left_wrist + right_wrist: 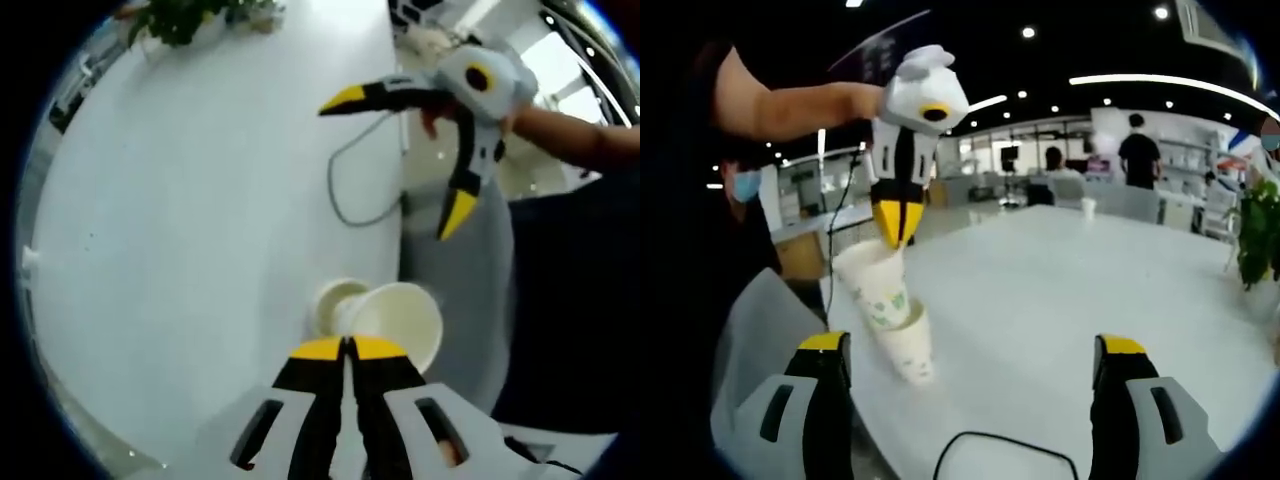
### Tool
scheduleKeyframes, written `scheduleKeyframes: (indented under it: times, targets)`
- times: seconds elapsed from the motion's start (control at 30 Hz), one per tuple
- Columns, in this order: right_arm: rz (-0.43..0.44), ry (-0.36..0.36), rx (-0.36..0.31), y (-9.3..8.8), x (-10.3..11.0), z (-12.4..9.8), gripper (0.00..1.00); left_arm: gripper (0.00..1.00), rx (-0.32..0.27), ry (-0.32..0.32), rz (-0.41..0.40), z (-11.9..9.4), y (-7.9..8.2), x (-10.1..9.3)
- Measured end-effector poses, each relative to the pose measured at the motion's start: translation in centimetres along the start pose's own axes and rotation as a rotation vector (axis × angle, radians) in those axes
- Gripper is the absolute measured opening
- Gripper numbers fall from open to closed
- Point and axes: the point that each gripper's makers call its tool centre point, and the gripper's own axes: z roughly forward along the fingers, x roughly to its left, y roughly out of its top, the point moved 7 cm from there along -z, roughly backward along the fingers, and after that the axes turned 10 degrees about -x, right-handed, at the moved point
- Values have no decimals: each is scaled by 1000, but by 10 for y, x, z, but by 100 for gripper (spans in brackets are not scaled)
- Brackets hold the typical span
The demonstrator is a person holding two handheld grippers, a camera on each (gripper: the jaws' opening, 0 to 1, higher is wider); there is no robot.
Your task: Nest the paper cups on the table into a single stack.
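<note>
— Pinching the rim of the upper cup (pixel 875 283), the left gripper (pixel 897 222) is keeping its jaws closed on it; that cup is sitting tilted inside the lower cup (pixel 908 347) on the table (pixel 1060 290).
— And the right gripper (pixel 970 362)?
— Standing wide open, gripping nothing.
</note>
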Motion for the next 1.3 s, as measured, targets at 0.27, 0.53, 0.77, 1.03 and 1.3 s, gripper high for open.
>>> scheduleKeyframes:
  times: [0.27, 0.53, 0.77, 1.03, 1.3]
  targets:
    - [4, 4, 0, 0, 4, 1, 99, 0, -8, 16, -1, 10, -4, 2]
    - [9, 11, 7, -3, 7, 3, 99, 0, -1, 15, -3, 20, -10, 5]
    - [11, 12, 6, -2, 6, 5, 99, 0, 7, 36, 2, 29, -14, 11]
    - [16, 11, 8, -4, 7, 5, 99, 0, 19, 67, 28, 42, -20, 12]
    - [18, 7, 16, -5, 6, 5, 99, 0, 27, 74, 43, 51, -24, 13]
